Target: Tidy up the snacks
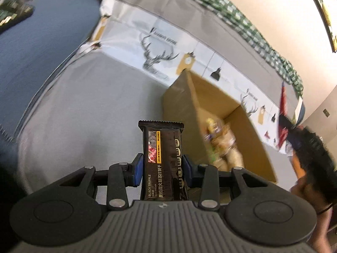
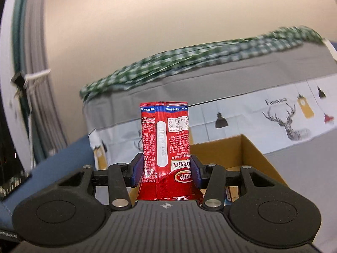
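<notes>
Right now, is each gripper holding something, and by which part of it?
Left gripper clamps the black cracker packet across its middle. Right gripper clamps the red snack packet by its lower half.

Both grippers have black linkage arms, silver rivets, ribbed grey bases and blue-padded fingers (image 1: pixel 138 169).

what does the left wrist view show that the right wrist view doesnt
Only the left wrist view shows the left gripper clamped on a black cracker packet, blurred snack bags inside the cardboard box, and the right gripper's red packet at its edge.

Only the right wrist view shows the right gripper close up, clamped on that red packet, plus a curtain.

Both show the box, the deer-print cover and the green checked cloth.
</notes>
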`<state>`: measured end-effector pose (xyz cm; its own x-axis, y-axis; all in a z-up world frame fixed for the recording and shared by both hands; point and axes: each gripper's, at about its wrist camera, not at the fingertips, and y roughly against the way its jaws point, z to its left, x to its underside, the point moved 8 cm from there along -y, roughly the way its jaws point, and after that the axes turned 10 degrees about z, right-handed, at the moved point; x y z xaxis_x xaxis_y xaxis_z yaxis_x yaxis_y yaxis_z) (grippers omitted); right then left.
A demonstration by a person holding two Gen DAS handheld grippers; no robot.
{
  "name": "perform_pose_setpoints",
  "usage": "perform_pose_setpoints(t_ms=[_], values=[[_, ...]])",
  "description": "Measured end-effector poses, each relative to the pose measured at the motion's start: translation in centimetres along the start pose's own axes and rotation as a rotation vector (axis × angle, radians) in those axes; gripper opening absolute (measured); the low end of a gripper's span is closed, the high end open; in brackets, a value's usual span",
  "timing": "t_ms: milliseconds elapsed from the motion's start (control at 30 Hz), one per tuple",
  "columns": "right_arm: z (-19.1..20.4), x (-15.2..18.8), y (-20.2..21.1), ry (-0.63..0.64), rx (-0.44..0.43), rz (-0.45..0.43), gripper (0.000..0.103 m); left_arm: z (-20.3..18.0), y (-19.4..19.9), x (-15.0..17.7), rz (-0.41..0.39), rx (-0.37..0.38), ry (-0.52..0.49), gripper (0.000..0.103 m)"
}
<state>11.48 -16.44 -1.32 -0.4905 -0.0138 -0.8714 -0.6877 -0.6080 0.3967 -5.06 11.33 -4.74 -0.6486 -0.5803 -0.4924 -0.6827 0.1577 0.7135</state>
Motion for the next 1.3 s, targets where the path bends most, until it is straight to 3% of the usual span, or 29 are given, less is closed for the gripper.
perform_pose_setpoints(t_ms=[400,467,500,533,567,867,1000,1100,1300], values=[[-2.7,-1.3,-0.9,-0.104,-0.007,-0.075,0.050,-18.1,0.1,-13.1,-0.199,0.054,-0.207,0.044],[-2.9,-1.2,-1.1,-0.098,0.014,-0.064,0.062,-20.5,0.0,-14.2,-0.216,0.061,-0.231,0.065],[-2.9,-1.1,-1.2,-0.096,0.025,-0.053,0.086,-21.3,0.3,-14.6,-0.228,0.067,-0.238,0.079],[-3.0,-1.1,-1.1,-0.098,0.037,-0.051,0.097,-21.9,0.7,-14.5,-0.250,0.069,-0.248,0.082],[-3.0,-1.2,-0.6,-0.099,0.044,-0.069,0.097,-22.3,1.1,-14.3,-0.264,0.065,-0.261,0.083],[-3.4,-0.9,0.6,-0.107,0.053,-0.053,0.102,-18.2,1.5,-7.8,-0.212,0.000,-0.209,0.085],[-3.6,-0.6,0.6,-0.120,0.059,-0.034,0.102,-16.5,0.8,-5.6,-0.211,-0.053,-0.245,0.088],[-3.2,-0.2,0.6,-0.066,0.095,-0.004,0.102,-15.1,-0.1,-4.1,-0.223,-0.092,-0.275,0.096],[-3.4,0.7,1.7,0.022,0.178,0.029,0.102,-11.8,-2.7,-0.4,-0.223,-0.166,-0.233,0.096]])
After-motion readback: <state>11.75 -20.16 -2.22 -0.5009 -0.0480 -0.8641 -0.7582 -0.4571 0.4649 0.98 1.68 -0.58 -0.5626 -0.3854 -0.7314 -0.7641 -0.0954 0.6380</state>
